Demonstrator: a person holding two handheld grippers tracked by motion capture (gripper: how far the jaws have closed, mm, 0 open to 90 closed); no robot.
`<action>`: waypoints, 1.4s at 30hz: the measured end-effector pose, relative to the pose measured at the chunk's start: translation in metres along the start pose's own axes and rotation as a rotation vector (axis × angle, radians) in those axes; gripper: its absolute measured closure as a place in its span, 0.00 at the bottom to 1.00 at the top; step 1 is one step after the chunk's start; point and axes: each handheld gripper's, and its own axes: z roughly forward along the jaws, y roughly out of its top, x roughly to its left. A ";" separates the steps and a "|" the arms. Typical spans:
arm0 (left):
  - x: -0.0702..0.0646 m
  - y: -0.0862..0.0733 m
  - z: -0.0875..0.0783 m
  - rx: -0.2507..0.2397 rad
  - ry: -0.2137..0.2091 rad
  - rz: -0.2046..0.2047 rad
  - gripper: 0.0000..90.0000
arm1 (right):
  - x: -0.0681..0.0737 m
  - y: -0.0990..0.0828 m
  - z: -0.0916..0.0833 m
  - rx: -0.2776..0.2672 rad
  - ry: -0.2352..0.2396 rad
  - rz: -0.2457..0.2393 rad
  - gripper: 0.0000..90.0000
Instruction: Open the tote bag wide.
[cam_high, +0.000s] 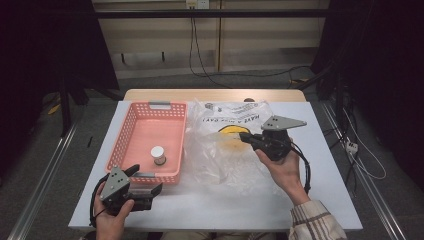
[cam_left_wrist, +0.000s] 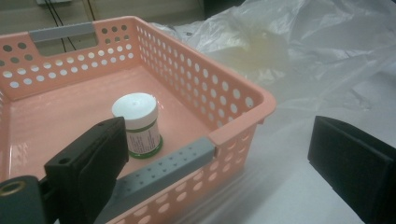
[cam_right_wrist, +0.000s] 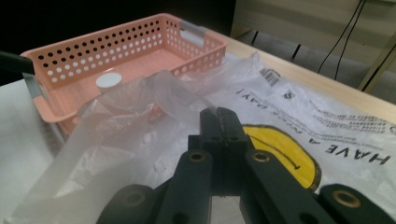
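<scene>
While the table (cam_high: 210, 210) carries a pink basket (cam_high: 131, 125) with a small white-capped bottle (cam_high: 158, 155) standing upright inside, a clear plastic bag (cam_high: 220, 165) lies just beside the basket, and the right gripper (cam_right_wrist: 218, 114) is clamped tight on a fold of that bag's film, which suggests a bag-lifting step. The left gripper (cam_high: 145, 185) stands wide, holding nothing, at the basket's near rim. The next move likely calls for keeping the fold pinched while the left gripper takes the bottle.

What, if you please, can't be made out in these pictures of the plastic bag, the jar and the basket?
- Plastic bag contents: high view, crumpled translucent film hides them.
- Right gripper: right gripper view, jaws shut on the film.
- Jar label: left gripper view, print too small, partly behind a jaw.
- Basket: left gripper view, left edge cuts it.
</scene>
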 end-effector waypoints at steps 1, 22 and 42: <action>0.000 0.000 0.000 -0.002 0.001 0.000 0.06 | 0.000 0.001 -0.001 -0.013 0.003 0.000 1.00; 0.019 0.028 0.006 0.061 0.000 -0.017 0.07 | -0.004 0.003 0.001 -0.063 0.031 0.002 1.00; 0.052 0.068 0.060 0.311 -0.081 0.033 0.10 | -0.006 0.002 0.003 -0.050 0.039 0.006 1.00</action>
